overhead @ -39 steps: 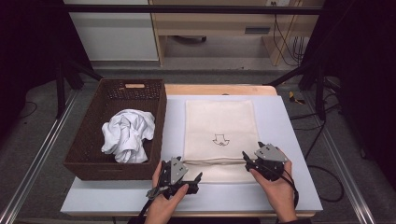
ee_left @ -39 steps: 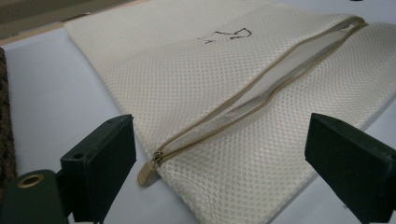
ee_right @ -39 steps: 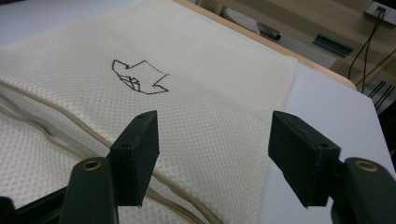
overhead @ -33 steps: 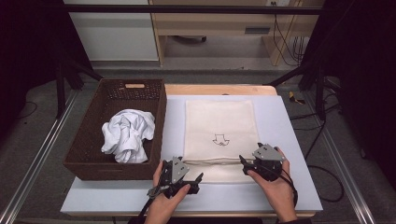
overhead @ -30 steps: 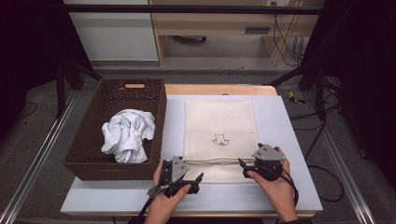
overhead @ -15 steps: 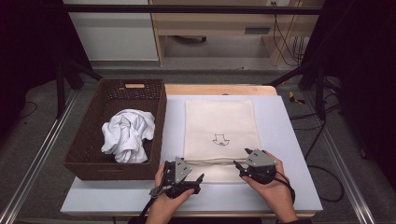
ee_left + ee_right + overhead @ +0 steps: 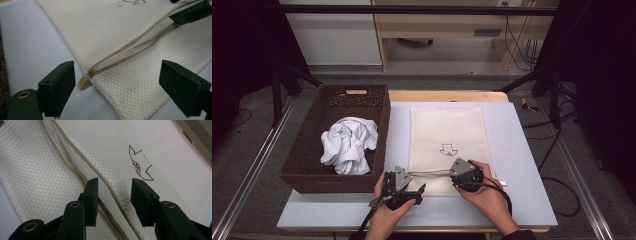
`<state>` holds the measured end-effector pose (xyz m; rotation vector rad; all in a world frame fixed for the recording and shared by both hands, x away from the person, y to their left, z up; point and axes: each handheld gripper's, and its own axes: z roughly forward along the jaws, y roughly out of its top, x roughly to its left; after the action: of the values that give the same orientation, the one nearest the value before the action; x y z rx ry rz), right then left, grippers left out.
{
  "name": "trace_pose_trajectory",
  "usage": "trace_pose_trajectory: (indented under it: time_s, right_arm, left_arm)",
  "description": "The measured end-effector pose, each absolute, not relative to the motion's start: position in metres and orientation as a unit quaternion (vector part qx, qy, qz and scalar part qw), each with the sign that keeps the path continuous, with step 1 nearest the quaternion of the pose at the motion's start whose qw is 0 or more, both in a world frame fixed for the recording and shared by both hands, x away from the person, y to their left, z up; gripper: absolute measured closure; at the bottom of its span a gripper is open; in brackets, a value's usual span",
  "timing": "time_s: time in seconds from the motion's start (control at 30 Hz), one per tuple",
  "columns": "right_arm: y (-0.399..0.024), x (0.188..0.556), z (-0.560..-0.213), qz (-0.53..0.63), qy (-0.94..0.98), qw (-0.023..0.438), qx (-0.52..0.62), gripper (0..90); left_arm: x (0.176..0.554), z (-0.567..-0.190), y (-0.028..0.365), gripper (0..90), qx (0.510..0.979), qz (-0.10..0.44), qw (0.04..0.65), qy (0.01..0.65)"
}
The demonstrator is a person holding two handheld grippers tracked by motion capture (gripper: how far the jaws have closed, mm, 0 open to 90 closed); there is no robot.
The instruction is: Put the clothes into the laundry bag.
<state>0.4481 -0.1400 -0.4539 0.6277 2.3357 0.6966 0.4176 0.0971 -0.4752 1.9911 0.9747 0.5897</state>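
The left gripper (image 7: 412, 189) hovers wide open, holding nothing, the zipper pull (image 7: 84, 81) on the table (image 7: 522, 150) between its jaws. The right gripper (image 7: 113, 197), partly open, straddles the upper zipper edge of the mesh bag (image 7: 447, 135); contact is unclear. Beyond, a white cloth (image 7: 349, 147) fills the basket (image 7: 384, 125).

One mesh zip bag (image 7: 447, 142), one wicker basket (image 7: 307, 150), one white crumpled cloth (image 7: 349, 150), two grippers (image 7: 404, 192) (image 7: 457, 175), one table (image 7: 522, 165)
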Motion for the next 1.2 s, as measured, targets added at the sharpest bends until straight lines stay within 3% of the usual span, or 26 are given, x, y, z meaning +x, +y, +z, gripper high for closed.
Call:
trace_pose_trajectory:
  time_s: [0.37, 0.67, 0.9, 1.2]
  right_arm:
    - [-0.133, 0.459, -0.450, 0.266, 0.887, 0.294, 0.239, 67.1]
    - [-0.133, 0.469, -0.418, 0.288, 0.870, 0.305, 0.262, 84.6]
    - [-0.137, 0.476, -0.397, 0.308, 0.856, 0.319, 0.266, 85.4]
    - [-0.132, 0.477, -0.406, 0.302, 0.865, 0.310, 0.253, 85.3]
  left_arm:
    - [0.418, -0.478, 0.096, 13.1, 0.796, 0.219, 0.406, 0.393]
    - [0.419, -0.480, 0.097, 10.6, 0.790, 0.215, 0.406, 0.406]
    - [0.417, -0.478, 0.095, 10.7, 0.789, 0.213, 0.412, 0.403]
    - [0.412, -0.474, 0.089, 10.7, 0.792, 0.227, 0.415, 0.386]
